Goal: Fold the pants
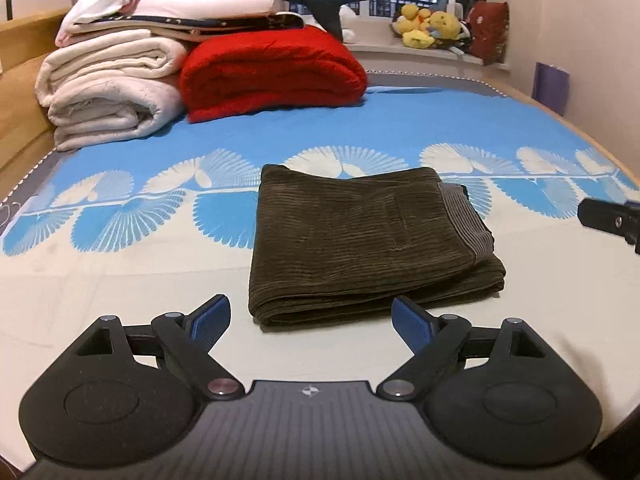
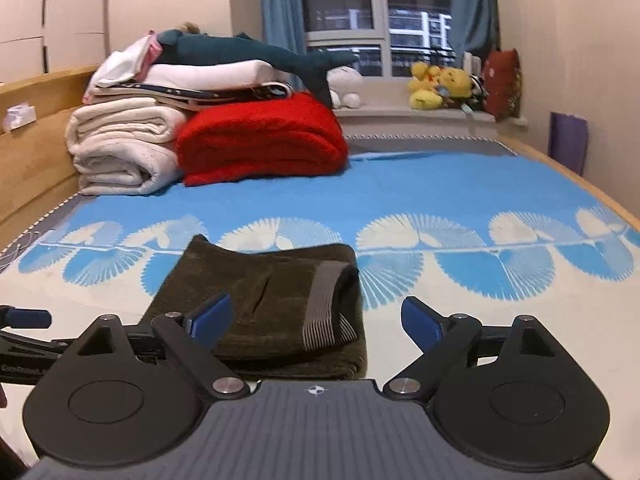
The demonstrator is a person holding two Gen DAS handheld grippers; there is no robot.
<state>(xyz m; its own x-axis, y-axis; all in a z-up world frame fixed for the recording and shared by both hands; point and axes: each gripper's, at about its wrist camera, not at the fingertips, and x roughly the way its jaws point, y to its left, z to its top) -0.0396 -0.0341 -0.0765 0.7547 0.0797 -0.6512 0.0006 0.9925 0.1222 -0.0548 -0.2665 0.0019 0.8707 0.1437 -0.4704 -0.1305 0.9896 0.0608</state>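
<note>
Lying folded into a compact rectangle on the bed sheet [image 1: 120, 272], the pants [image 1: 360, 240] look finished: several layers stack at the near edge, and the grey ribbed waistband [image 2: 326, 304] sits on top toward three o'clock. My judgement is that the folding step is done and what remains is only a check or a tidy.

In the left wrist view the left gripper [image 1: 311, 318] hangs with its blue pads spread wide and nothing between them; the bundle's near edge lies just beyond the fingertips at twelve o'clock, not touched. In the right wrist view the right gripper [image 2: 316, 318] is equally wide and empty, with the bundle lying beyond and partly behind its left finger, toward eleven o'clock. Whether that finger touches the cloth I cannot tell.

If a next move is wanted, it would call for a light press to flatten the top layer, or a clean withdrawal toward six o'clock without snagging the waistband.

Room is generous: bare sheet lies open at nine and three o'clock of the bundle. The stacked white blankets [image 1: 108, 92] and red blanket [image 1: 272, 72] stand well apart toward eleven and twelve o'clock, and the bed's wooden edge [image 2: 592, 184] runs far off at two o'clock.
</note>
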